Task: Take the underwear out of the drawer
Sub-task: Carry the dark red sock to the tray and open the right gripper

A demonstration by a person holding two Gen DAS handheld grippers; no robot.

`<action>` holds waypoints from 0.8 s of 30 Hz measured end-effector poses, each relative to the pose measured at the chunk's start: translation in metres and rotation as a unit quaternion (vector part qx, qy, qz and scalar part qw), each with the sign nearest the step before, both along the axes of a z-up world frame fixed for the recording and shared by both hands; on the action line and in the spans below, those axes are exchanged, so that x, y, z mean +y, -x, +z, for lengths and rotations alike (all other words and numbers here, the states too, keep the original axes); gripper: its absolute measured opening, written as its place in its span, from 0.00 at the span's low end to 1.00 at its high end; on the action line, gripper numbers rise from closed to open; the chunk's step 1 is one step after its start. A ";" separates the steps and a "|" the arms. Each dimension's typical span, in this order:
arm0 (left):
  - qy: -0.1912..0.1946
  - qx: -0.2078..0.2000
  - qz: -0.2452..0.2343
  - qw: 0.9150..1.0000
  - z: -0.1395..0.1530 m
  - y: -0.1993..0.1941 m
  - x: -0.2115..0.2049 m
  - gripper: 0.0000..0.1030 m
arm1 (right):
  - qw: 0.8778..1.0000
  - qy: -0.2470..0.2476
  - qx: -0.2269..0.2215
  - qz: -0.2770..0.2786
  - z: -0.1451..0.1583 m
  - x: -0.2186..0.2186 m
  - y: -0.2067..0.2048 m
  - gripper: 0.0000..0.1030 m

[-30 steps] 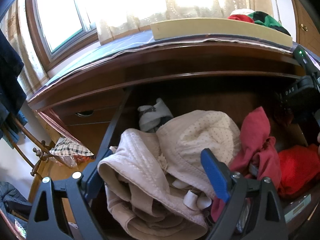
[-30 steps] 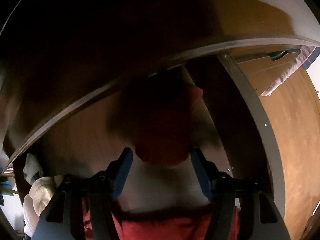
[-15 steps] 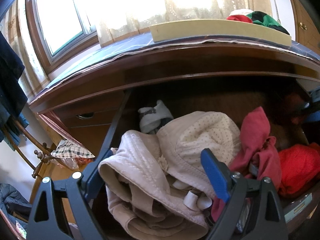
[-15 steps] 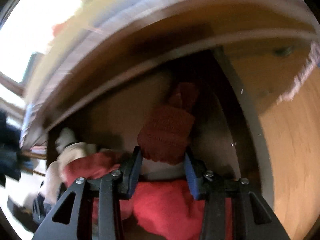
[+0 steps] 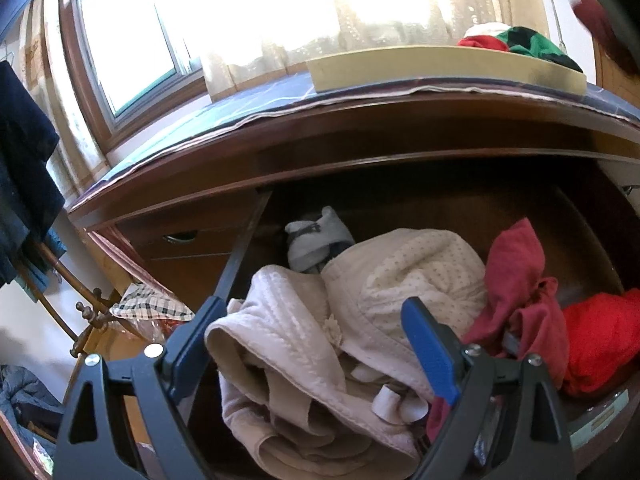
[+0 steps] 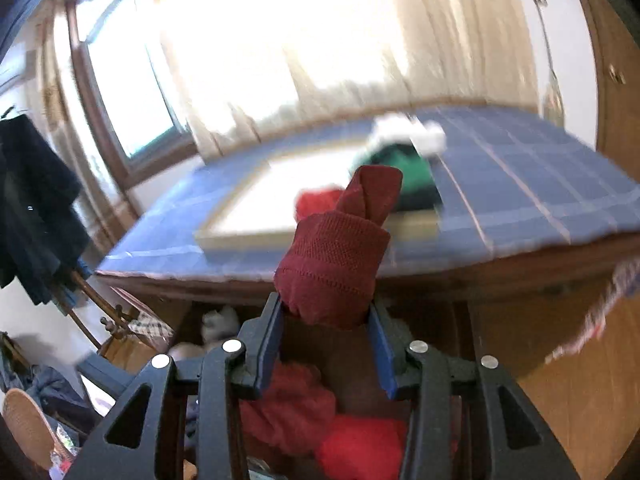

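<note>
The right tool [image 6: 326, 322], a second ago deep in the drawer [image 5: 576, 240], now holds a rolled dark-red garment [image 6: 334, 264] clamped above the bench. The left tool [image 5: 310, 332] stays gaping, empty, over the cream underwear [image 5: 404, 280]. No writing is legible.

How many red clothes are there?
4: two in the drawer, a crimson one beside a bright one; a rolled one in the right tool; a red heap in the tray. Others possibly hidden.
</note>
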State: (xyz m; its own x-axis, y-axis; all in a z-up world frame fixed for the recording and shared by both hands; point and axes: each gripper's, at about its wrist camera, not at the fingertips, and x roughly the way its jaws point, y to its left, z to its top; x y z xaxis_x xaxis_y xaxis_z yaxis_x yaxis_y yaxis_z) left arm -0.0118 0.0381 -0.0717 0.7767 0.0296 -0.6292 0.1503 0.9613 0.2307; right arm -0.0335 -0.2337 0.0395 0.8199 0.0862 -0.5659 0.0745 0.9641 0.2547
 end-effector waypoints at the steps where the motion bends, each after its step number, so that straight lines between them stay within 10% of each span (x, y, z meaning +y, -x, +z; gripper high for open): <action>1: 0.000 0.000 0.000 1.000 0.000 0.000 0.001 0.88 | 1.000 0.001 -0.010 0.001 0.011 0.005 -0.003 0.43; 9: -0.008 -0.003 0.000 1.000 0.000 -0.004 0.001 0.88 | 0.996 0.081 -0.038 0.000 0.057 0.005 -0.067 0.43; 24: -0.019 -0.009 0.001 1.000 -0.003 -0.001 -0.004 0.87 | 0.990 0.122 0.074 -0.009 0.008 -0.010 -0.185 0.42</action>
